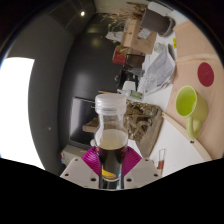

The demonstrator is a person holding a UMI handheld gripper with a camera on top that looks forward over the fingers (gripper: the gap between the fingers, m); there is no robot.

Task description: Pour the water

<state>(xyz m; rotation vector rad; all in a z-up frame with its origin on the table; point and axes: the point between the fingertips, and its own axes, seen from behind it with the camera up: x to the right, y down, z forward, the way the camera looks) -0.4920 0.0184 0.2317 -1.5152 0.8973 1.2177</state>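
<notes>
A clear plastic bottle (112, 148) with a white cap (110, 104) and dark liquid in its lower part sits between my fingers. My gripper (112, 166) is shut on it, with the magenta pads (92, 158) pressing on both sides of the bottle's body. A yellow patch shows on the bottle low between the pads. A light green cup (186, 103) stands on the white table (185, 145), beyond the fingers and off to the right. The whole scene looks rolled sideways, so the bottle is tilted relative to the table. I cannot see any liquid leaving the bottle.
A red round disc (205, 73) lies on the table past the green cup. A crumpled heap of paper or packaging (143, 120) sits just behind the bottle. Boxes and clutter (140, 40) fill the far end. A bright window (25, 110) is at the left.
</notes>
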